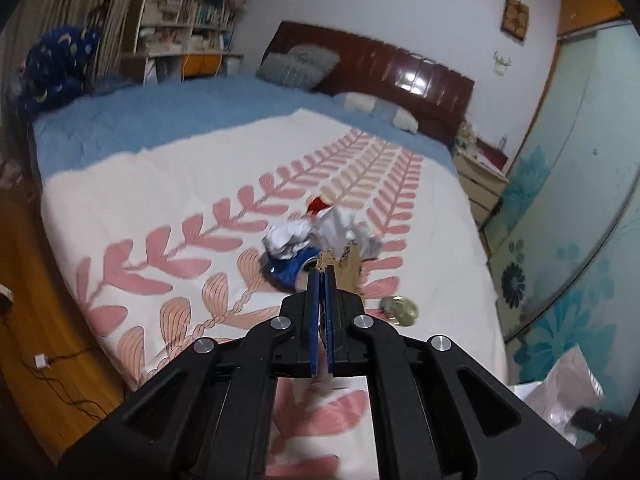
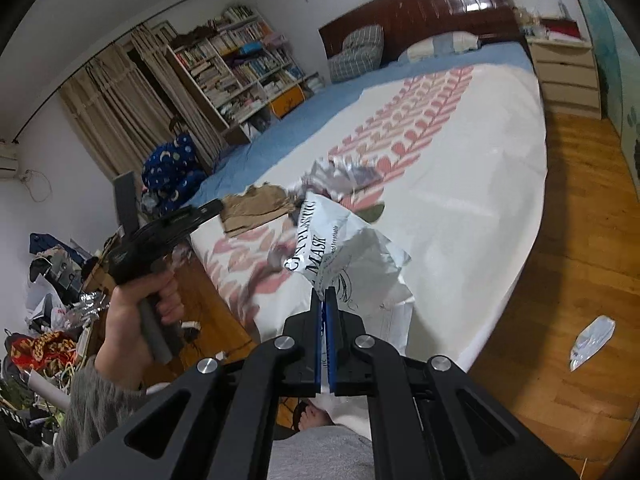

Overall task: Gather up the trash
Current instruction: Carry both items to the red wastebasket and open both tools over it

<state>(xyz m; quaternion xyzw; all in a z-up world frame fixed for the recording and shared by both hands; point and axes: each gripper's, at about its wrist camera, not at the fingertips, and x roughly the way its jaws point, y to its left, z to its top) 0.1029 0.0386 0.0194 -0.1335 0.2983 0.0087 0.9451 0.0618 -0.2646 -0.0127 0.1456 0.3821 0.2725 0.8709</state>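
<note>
I see a white bedspread (image 1: 160, 184) with pink leaf pattern, blue sheet (image 1: 160, 112), brown cardboard scrap (image 2: 256, 210), white printed bag (image 2: 352, 248)

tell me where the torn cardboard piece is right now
The torn cardboard piece is pinched in the left hand-held gripper, held over the leaf-print bedspread just in front of the crumpled white wrappers.

White plastic bag (image 2: 352, 248): "MASK" printed, other lettering partly legible.
</note>
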